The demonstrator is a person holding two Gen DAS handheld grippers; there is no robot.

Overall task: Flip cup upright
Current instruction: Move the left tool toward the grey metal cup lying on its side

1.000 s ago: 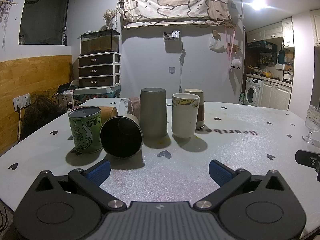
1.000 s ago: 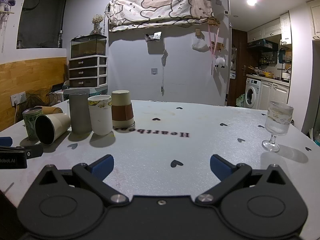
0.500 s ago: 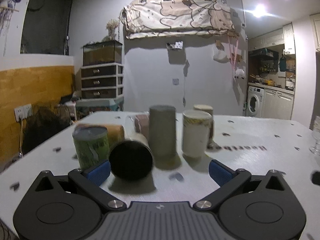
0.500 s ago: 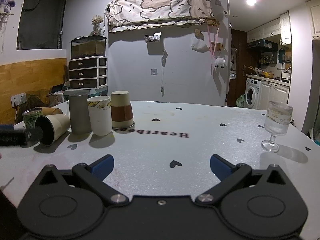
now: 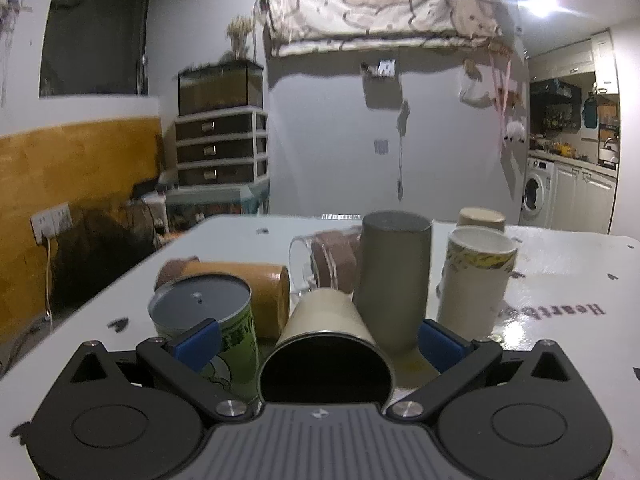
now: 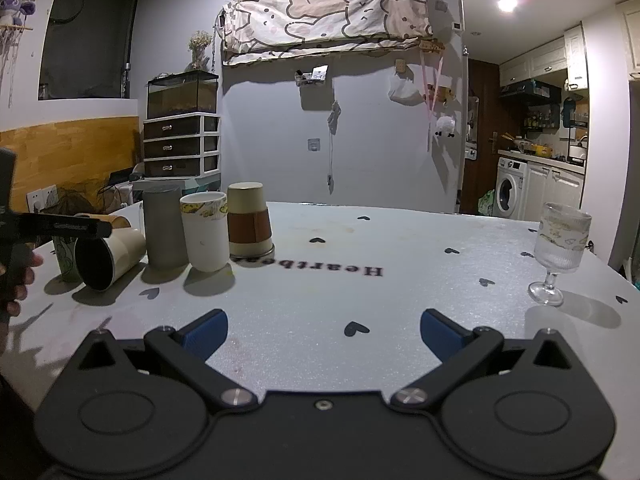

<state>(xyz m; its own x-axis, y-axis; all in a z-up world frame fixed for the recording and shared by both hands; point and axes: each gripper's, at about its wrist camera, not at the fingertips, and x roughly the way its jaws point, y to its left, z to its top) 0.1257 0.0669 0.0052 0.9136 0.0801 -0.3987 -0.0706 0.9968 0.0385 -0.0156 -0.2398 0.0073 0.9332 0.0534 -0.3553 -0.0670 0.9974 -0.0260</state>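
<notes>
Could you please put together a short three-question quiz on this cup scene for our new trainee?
1. True or false: the cream cup lying on its side points its dark mouth at the left gripper.
2. Which stands nearest the right edge of the table? A) wine glass B) green can C) grey tumbler
3. Fill in: the right gripper is open and holds ____.

Key: 1 true; 2 A; 3 nothing.
</notes>
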